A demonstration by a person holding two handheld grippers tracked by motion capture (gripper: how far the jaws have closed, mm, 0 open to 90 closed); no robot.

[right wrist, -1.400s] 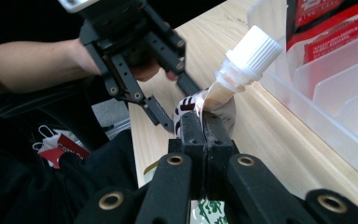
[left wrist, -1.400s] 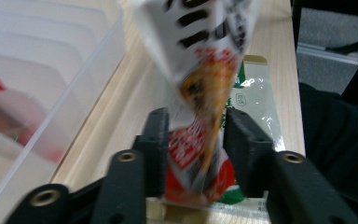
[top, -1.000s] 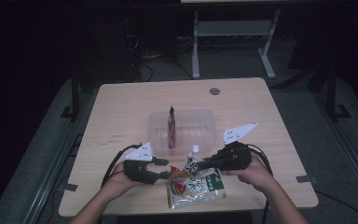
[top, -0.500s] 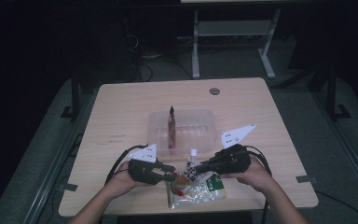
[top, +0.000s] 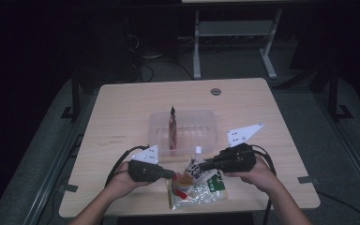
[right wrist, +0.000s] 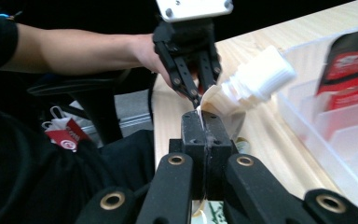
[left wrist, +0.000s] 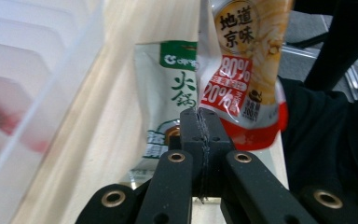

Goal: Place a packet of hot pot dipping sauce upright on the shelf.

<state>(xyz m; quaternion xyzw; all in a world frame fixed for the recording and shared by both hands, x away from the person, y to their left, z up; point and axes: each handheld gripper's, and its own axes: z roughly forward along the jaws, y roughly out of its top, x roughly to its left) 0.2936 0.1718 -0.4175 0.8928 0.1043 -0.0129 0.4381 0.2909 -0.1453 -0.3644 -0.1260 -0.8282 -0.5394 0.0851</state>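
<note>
A spouted pouch (top: 194,169) with orange and red print and a white cap (right wrist: 260,74) hangs between both grippers just above the table's front edge. My left gripper (top: 172,174) has just been closing its jaws and is now shut on the pouch's (left wrist: 244,70) lower edge, as the left gripper view (left wrist: 200,116) shows. On the other side, my right gripper (top: 202,165) is shut on the top edge beside the spout (right wrist: 200,116). Under the pouch, a green and white packet (top: 206,192) (left wrist: 177,79) lies flat on the table.
A clear plastic container (top: 201,117) sits at the table's middle, just beyond the grippers, with a red packet (top: 172,129) standing upright in it. Its wall is close at the left in the left gripper view (left wrist: 28,93) and at the right in the right gripper view (right wrist: 335,135).
The left gripper's jaws have closed onto the pouch's lower edge. The pouch now stands up between the two grippers, off the green packet. Both hands have stayed in place.
</note>
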